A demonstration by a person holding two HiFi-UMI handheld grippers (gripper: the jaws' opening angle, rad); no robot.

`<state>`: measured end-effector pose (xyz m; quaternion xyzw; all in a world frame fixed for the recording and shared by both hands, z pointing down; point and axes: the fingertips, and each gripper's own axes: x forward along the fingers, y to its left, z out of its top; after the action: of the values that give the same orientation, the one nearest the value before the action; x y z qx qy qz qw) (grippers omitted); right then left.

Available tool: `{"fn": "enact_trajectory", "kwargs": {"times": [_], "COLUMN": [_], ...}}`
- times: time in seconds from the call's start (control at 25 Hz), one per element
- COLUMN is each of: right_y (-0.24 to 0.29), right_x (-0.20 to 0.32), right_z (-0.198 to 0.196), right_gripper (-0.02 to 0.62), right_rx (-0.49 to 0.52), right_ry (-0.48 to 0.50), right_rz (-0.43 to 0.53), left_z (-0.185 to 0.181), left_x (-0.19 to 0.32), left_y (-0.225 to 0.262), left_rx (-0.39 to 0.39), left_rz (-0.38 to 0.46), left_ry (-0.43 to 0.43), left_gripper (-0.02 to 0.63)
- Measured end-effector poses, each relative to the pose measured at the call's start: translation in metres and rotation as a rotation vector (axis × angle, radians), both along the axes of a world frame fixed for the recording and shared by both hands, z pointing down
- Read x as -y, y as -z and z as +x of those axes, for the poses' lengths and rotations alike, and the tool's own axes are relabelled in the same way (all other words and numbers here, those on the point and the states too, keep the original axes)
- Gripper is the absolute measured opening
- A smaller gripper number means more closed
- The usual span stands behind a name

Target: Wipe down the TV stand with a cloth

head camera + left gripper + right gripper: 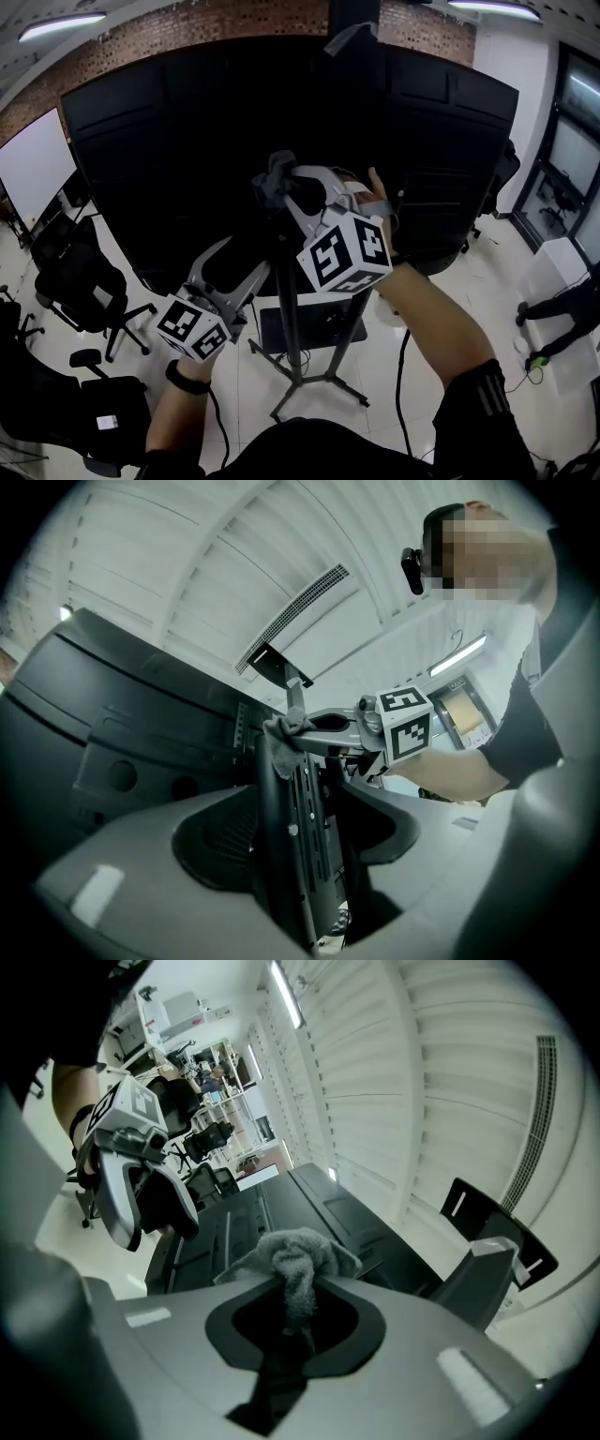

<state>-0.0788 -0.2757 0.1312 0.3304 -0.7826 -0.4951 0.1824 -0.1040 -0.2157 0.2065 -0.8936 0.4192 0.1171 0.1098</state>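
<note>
Cloth [295, 1252], grey and bunched, is pinched tight in the right gripper [295, 1286], with a tail hanging down between the jaws. It is pressed against the top of the stand [287, 309], a black post that rises behind the TV [178, 141]. Lower on the same post is the left gripper [314, 803]. Its jaws are wide apart with the post between them; whether they press on it cannot be told. From there the right gripper [323, 731] and cloth [286, 727] show above, across the post.

The TV's dark back fills the space just beyond the post, so the cloth works close against it. A small black shelf [323, 330] sits on the stand near its splayed feet, and a cable [402, 370] trails over the white floor [412, 309] beside them. Black office chairs [80, 281] stand to the left under a whiteboard [33, 164], well apart from the stand. A person [562, 309] is at the far right edge. A brick wall [187, 23] runs behind the TV.
</note>
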Motion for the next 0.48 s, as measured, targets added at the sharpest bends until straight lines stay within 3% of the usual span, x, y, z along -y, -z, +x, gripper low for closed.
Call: {"fn": "enact_trajectory", "kwargs": {"times": [0.48], "right_y": [-0.055], "right_x": [0.014], "right_z": [0.016], "right_gripper": [0.034], "right_rx": [0.004], "right_ry": [0.096], "right_rz": [-0.133], "left_z": [0.018], "left_x": [0.005], "left_y": [-0.033], "left_rx": [0.008], "left_rz": [-0.077], "left_ry": [0.113], "left_gripper": [0.291]}}
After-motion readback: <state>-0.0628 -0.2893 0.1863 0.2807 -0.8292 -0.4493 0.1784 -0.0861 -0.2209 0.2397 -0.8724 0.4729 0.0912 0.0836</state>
